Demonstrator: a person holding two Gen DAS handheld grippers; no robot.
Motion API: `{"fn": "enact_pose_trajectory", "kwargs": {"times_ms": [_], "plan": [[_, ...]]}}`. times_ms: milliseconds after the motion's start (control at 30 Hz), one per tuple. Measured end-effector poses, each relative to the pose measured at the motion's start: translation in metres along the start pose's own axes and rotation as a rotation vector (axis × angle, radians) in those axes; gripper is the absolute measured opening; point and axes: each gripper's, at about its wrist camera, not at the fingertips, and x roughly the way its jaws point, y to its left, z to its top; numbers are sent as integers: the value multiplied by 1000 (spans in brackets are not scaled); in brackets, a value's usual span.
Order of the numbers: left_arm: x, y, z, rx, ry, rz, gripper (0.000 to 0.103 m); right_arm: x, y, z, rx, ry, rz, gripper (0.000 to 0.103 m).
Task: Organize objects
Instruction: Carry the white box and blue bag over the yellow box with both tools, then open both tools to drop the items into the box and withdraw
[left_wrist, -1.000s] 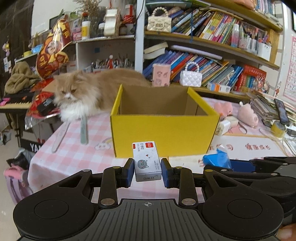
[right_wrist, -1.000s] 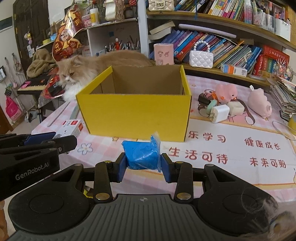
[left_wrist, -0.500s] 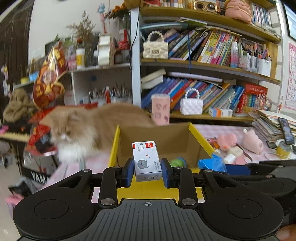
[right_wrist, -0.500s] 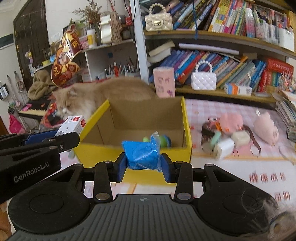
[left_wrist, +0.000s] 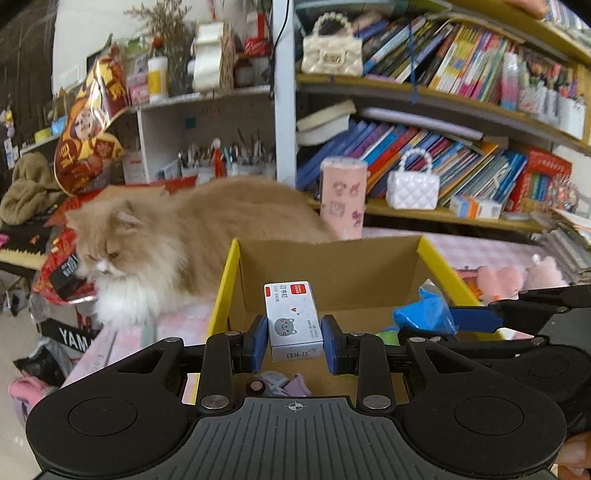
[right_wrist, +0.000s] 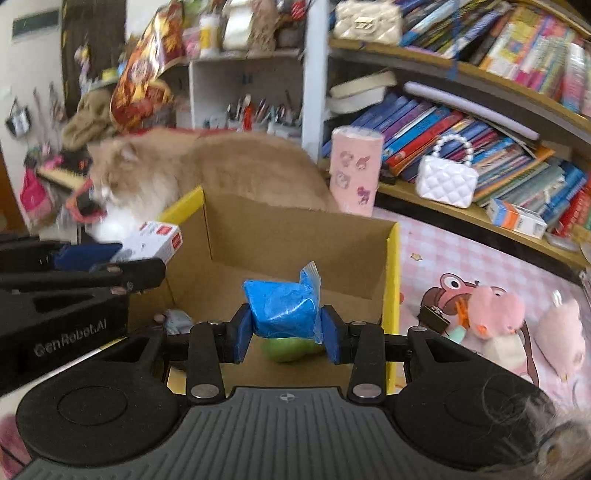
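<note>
Left tongs clamp white staple box over yellow box; right tongs clamp blue packet at 3 o'clock, poised for drop inside.

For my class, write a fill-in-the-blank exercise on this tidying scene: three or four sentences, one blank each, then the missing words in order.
1. The left gripper is shut on a small white box printed with a grey ____ face.
2. The right gripper is shut on a bag coloured ____.
3. Both grippers hang over an open cardboard box whose outside is ____.
4. Behind that box lies a fluffy ____.

Missing words: cat; blue; yellow; cat
</note>
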Motion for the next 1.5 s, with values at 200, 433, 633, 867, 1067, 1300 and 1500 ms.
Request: {"fn": "enact_pose_trajectory", "kwargs": {"times_ms": [200, 433, 633, 867, 1067, 1300, 1500], "plan": [[29, 1, 0, -7, 80, 15, 30, 36, -2, 3, -84, 98, 27, 37], [45, -1, 0, -9, 114, 24, 29, 54, -9, 7, -106, 142, 45, 37], [45, -3, 1, -12, 103, 27, 31, 59, -7, 9, -132, 152, 52, 43], [27, -1, 6, -27, 48, 19, 55, 48, -10, 11, -90, 132, 44, 67], [0, 2, 9, -46, -13, 16, 69, 21, -12, 12, -24, 72, 20, 68], [-40, 15, -3, -61, -53, 26, 74, -24, -8, -1, 19, -8, -26, 68], [-67, 22, -24, -77, -42, 22, 74, -56, 1, -19, 70, -46, -62, 68]]}}
